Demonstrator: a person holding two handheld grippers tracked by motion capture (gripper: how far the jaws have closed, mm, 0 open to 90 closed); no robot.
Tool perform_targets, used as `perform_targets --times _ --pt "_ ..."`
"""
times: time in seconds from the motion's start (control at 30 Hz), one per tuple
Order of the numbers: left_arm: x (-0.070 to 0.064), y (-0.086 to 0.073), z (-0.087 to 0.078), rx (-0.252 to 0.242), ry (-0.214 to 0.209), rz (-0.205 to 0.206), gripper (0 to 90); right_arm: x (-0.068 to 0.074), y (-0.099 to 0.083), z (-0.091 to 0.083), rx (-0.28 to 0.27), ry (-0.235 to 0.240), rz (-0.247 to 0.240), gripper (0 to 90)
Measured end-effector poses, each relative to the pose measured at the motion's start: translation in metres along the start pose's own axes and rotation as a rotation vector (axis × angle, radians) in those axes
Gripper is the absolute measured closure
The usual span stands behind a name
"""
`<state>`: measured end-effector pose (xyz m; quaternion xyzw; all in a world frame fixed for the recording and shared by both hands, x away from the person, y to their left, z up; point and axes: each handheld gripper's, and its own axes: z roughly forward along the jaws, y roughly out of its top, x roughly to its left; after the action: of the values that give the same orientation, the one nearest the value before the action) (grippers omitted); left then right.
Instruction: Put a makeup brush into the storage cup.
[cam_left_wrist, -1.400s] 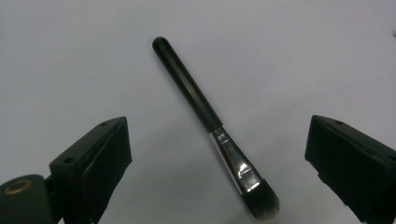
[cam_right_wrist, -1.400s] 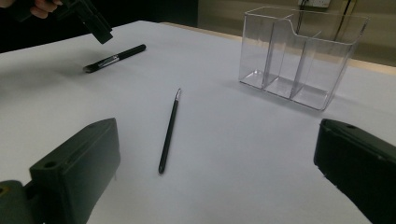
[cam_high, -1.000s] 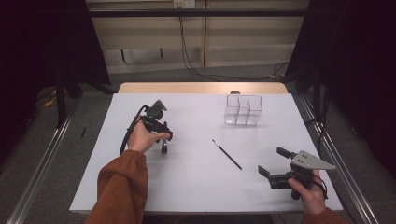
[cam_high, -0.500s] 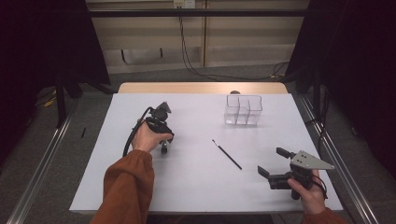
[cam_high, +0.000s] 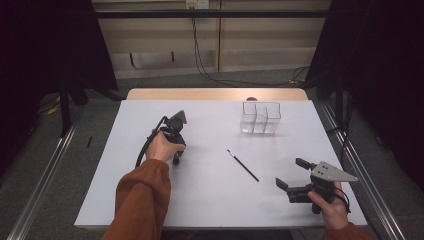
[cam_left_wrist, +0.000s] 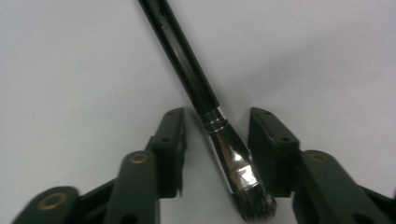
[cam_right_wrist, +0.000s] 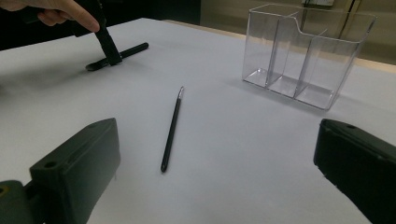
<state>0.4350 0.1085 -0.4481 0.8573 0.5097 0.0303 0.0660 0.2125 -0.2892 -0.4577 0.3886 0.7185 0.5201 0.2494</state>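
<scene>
**Left gripper straddles a brush; liner lies mid-table**

At the left of the table (cam_high: 125, 200), the left gripper (cam_high: 176, 150) points steeply down at the white surface, held by a hand with an orange sleeve (cam_high: 142, 192). Its own view shows the two black jaws parted, one on each side of a flat brush (cam_left_wrist: 219, 140) that lies on the table. The silver ferrule sits between the jaw tips with a gap to either side, so the jaws stand open around the brush and do not clamp it. The bristles point toward the camera; the black handle runs away up and to the left.

Near the middle of the table lies a thin liner (cam_high: 243, 165), well apart from both grippers. It is slanted, its pale tip toward the far left. In the right gripper view it lies ahead between the jaws, on the bare surface.

Farther back and to the right stands a clear box (cam_high: 260, 118) with three compartments, all see-through.

At the near right, the right gripper (cam_high: 296, 174) is held just above the table, level, facing left toward the liner. Its jaws are spread wide with nothing between them.
</scene>
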Motion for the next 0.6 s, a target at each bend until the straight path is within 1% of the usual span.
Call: perform_targets --times 0.03,0.1,0.13,0.17,0.23,0.3,0.33,0.4,0.47,0.53,0.6 --pt "0.0012 -0.0006 -0.0004 -0.002 -0.006 0.003 62.7 0.0 0.0 0.0 0.0 0.0 0.0 0.2" --pt "0.0036 -0.0025 -0.0003 -0.012 -0.016 -0.014 69.9 0.0006 -0.0001 -0.0005 -0.001 0.003 -0.005 0.2" --pt "0.0051 -0.0031 -0.0009 -0.004 -0.02 -0.018 75.0 0.0007 -0.0003 -0.0003 0.002 0.006 -0.008 0.2" --pt "0.0058 -0.0031 -0.0008 -0.008 -0.023 -0.018 76.0 0.0006 -0.0004 0.0 0.002 0.007 -0.008 0.2" --pt "0.0048 -0.0027 -0.0005 -0.004 -0.016 -0.016 76.3 0.0004 -0.0005 0.0 0.002 0.007 -0.008 0.2" --pt "0.0059 -0.0023 -0.0005 -0.001 -0.019 -0.006 76.7 0.0006 -0.0004 -0.0002 0.001 0.005 -0.006 0.2" --pt "0.0062 -0.0022 -0.0005 0.0 -0.023 -0.014 76.9 0.0007 -0.0004 -0.0004 0.002 0.004 -0.006 0.2" --pt "0.0073 -0.0017 -0.0004 0.002 -0.027 -0.005 77.1 0.0007 -0.0005 -0.0004 0.003 0.006 -0.005 0.2" --pt "0.0064 -0.0009 -0.0005 0.008 -0.02 -0.004 77.2 0.0005 -0.0005 -0.0003 0.002 0.005 -0.005 0.1" --pt "0.0054 -0.0004 -0.0005 0.012 -0.019 -0.006 77.2 0.0002 -0.0007 -0.0001 0.002 0.005 -0.004 0.2" --pt "0.0067 -0.0007 -0.0004 0.01 -0.027 -0.011 77.1 0.0 -0.0006 0.0 0.002 0.004 -0.002 0.2"
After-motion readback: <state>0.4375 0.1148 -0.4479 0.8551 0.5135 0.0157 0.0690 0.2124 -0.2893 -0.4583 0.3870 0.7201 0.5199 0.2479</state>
